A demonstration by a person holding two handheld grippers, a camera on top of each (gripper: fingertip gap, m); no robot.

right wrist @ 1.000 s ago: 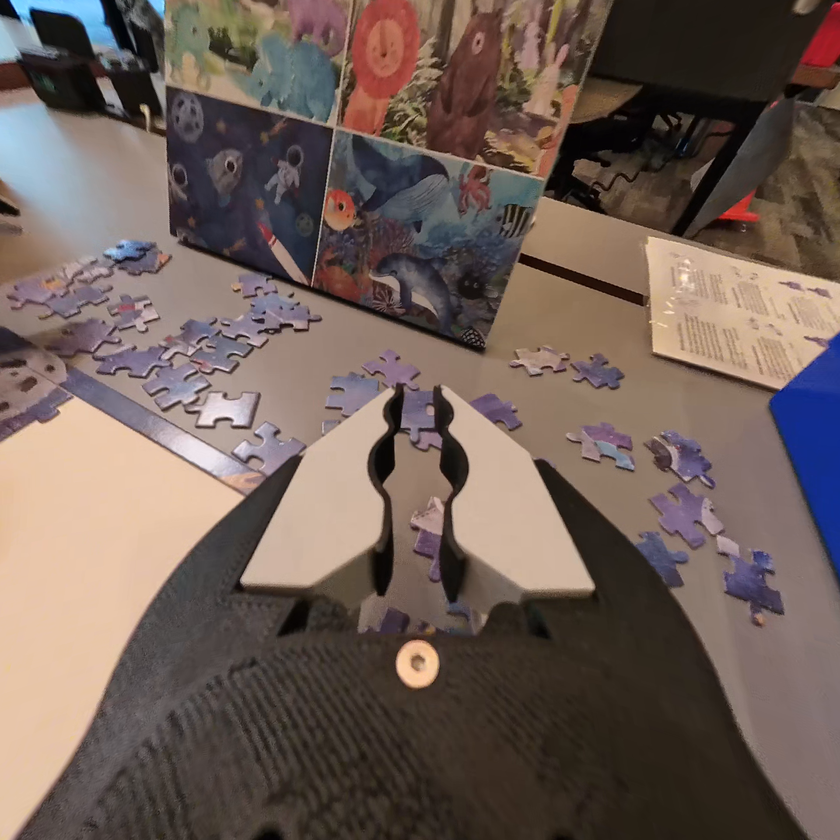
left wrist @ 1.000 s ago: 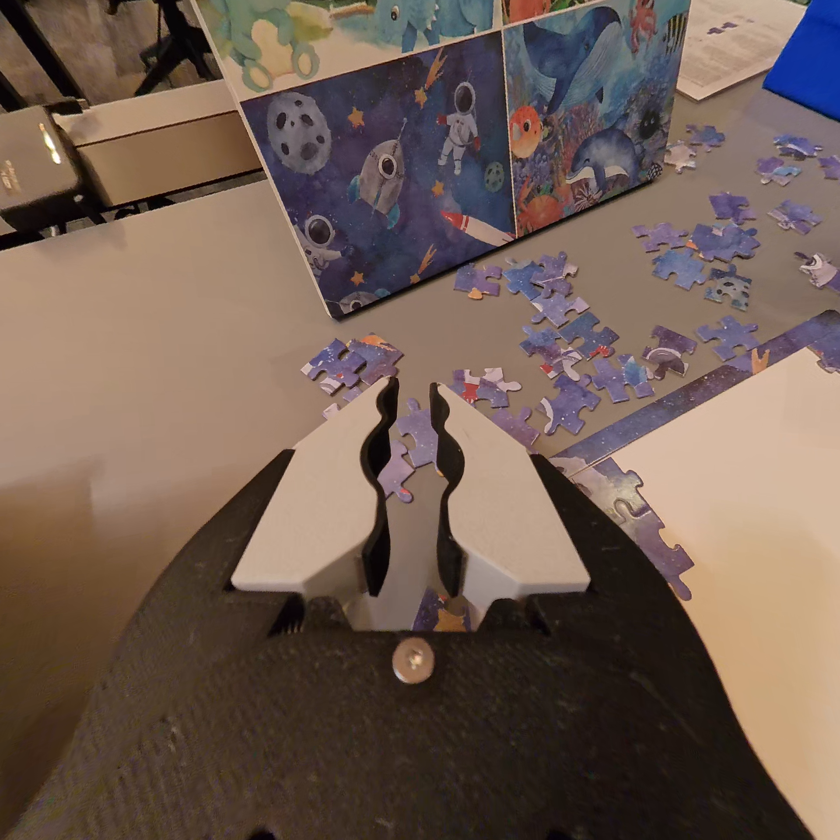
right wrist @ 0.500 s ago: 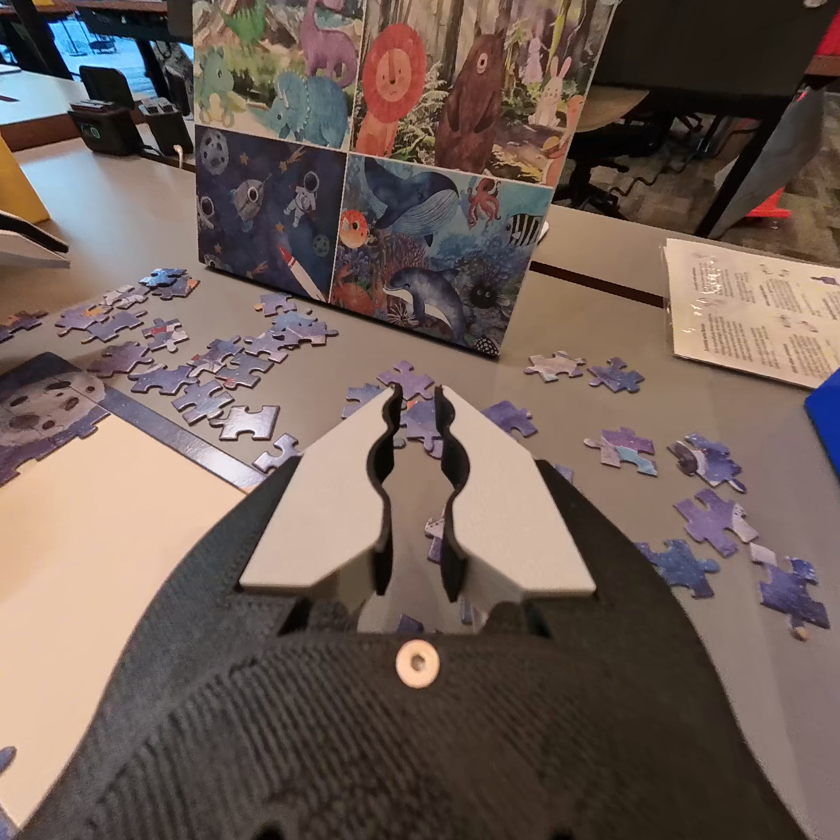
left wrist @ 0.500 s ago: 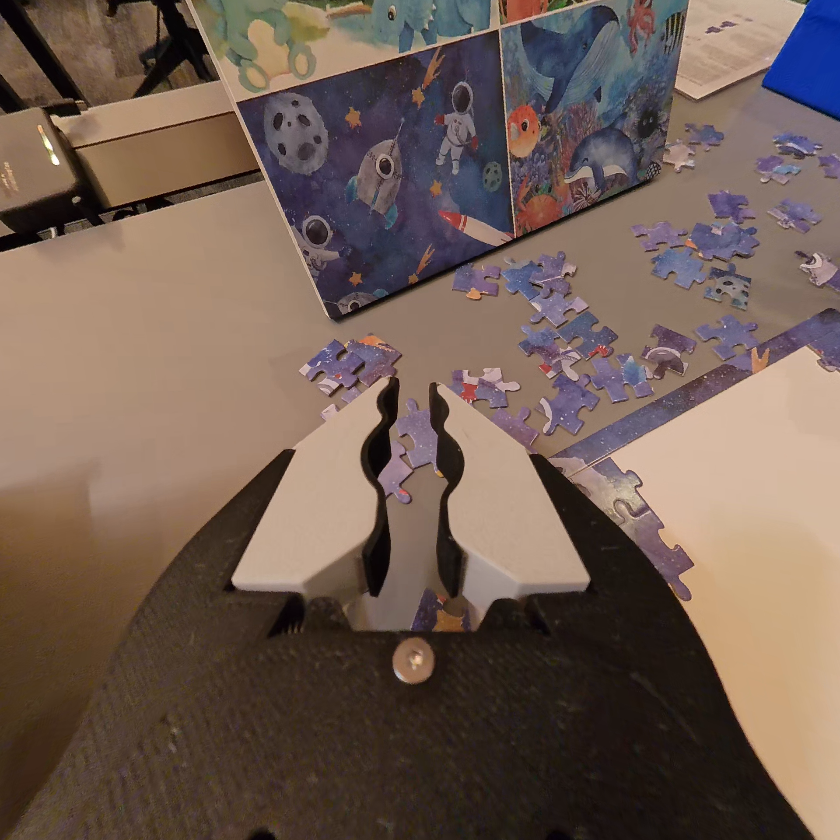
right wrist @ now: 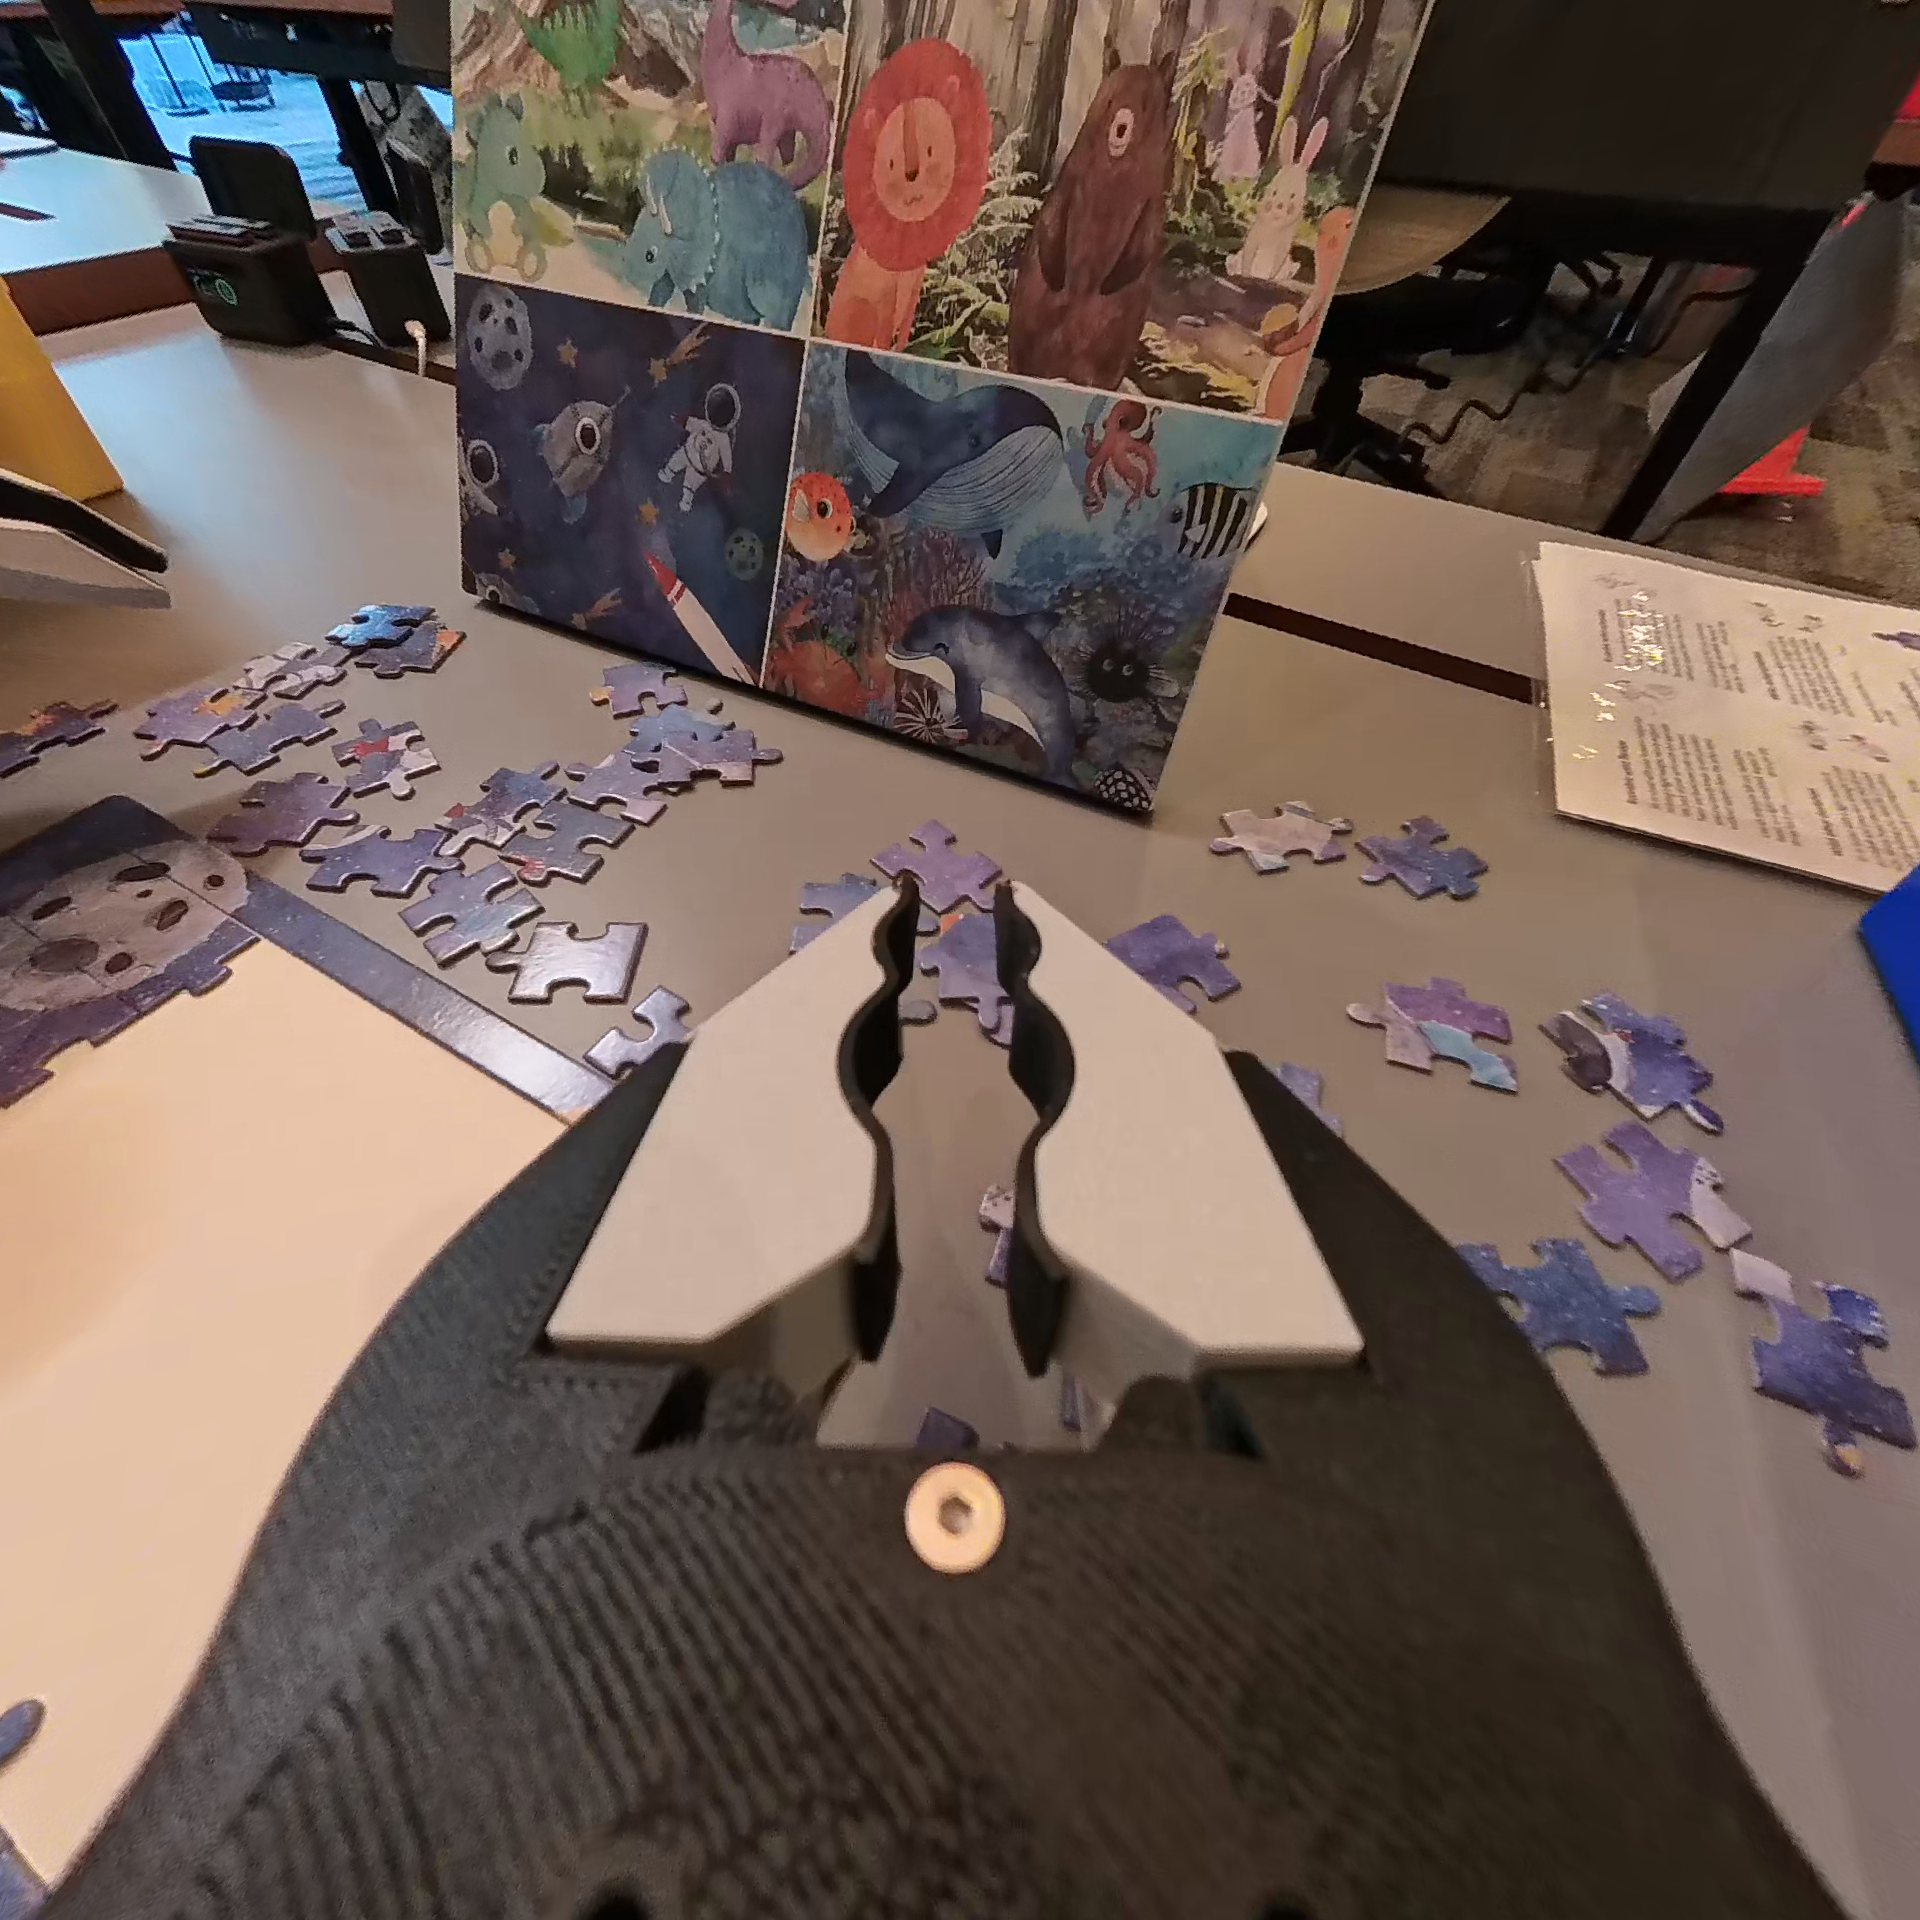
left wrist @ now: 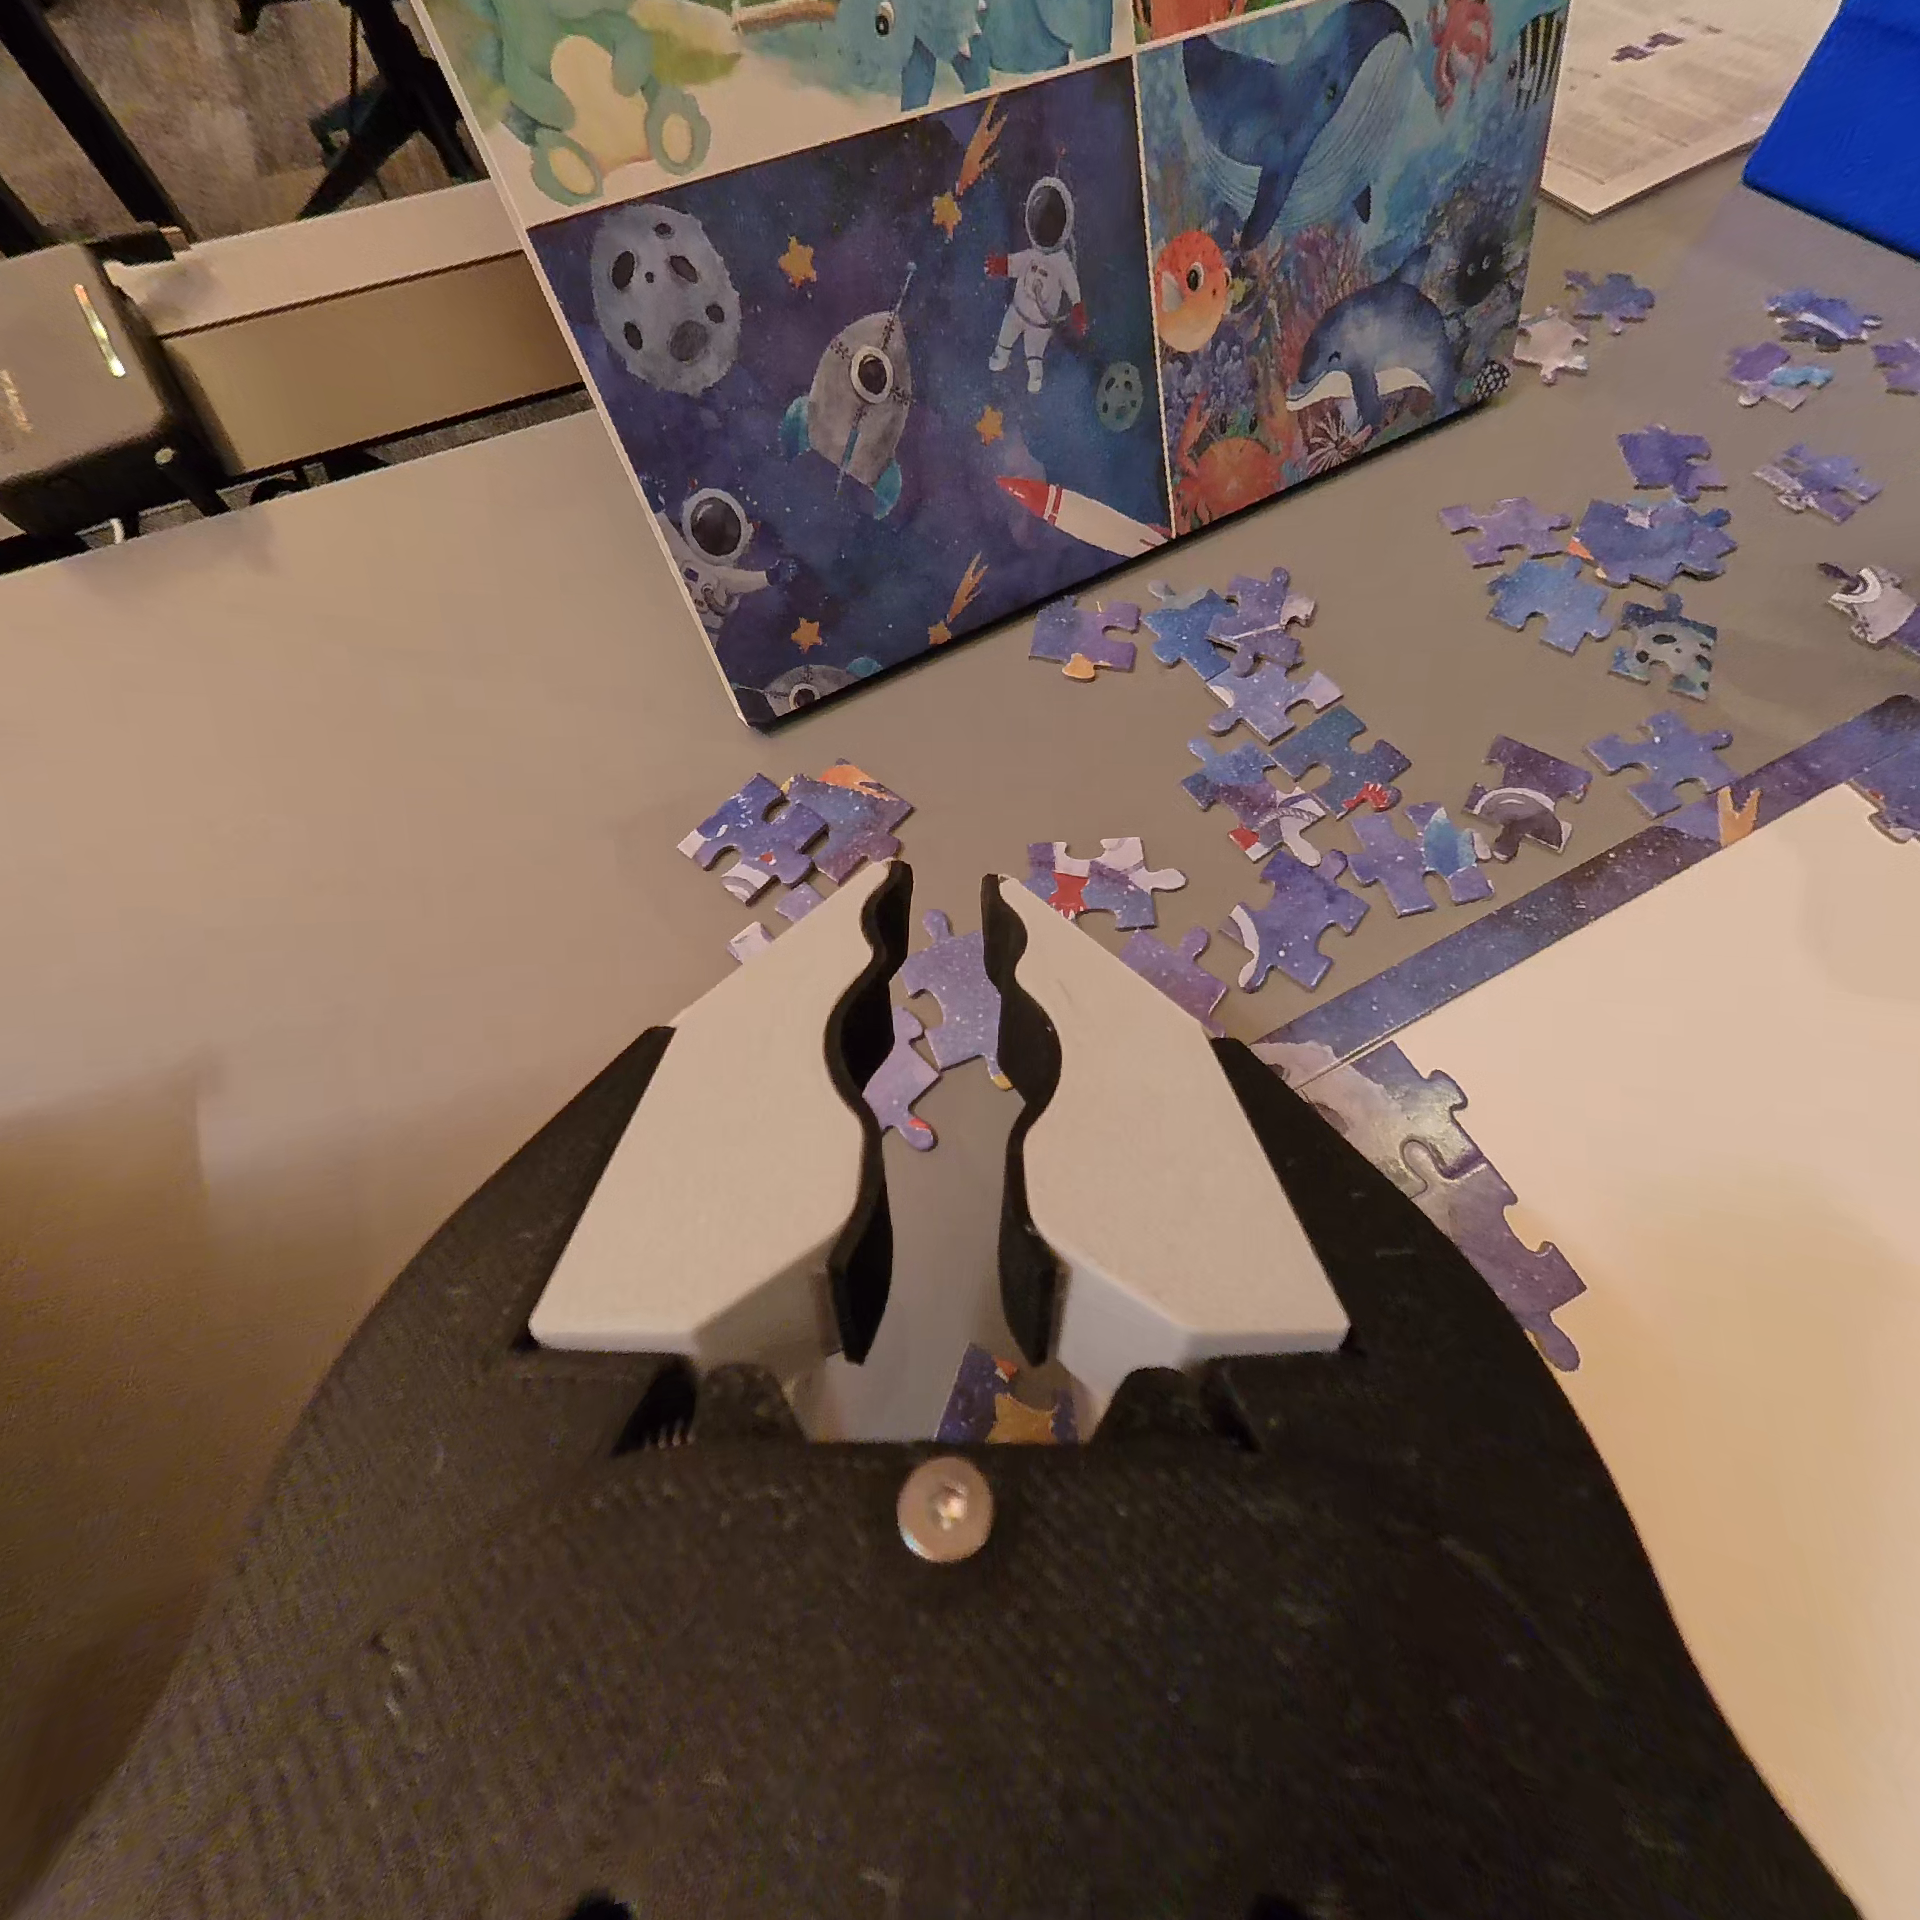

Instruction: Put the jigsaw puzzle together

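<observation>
My left gripper hovers low over the grey table, its jaws a narrow gap apart with nothing between the pads. A purple puzzle piece lies on the table below the gap. My right gripper stands the same way, open and empty, above loose purple pieces. An upright puzzle box with space and sea pictures stands behind, and it also shows in the right wrist view. A cream puzzle board with a dark blue border lies to the right of my left gripper, and to the left of my right one.
Several loose blue-purple pieces are scattered between box and board and at the right. A joined moon corner sits on the board. A printed sheet and a blue object lie far right. Black devices stand at the back left. One gripper's finger ends stand about 30 cm off the other's. My right tips are about 30 cm from the purple puzzle piece, my left tips only 5 cm. It is also in sight in the right wrist view.
My right gripper has drawn back and tilted up, so more of the box shows. My left gripper has barely moved. Both jaws stay as they were, with nothing taken.
</observation>
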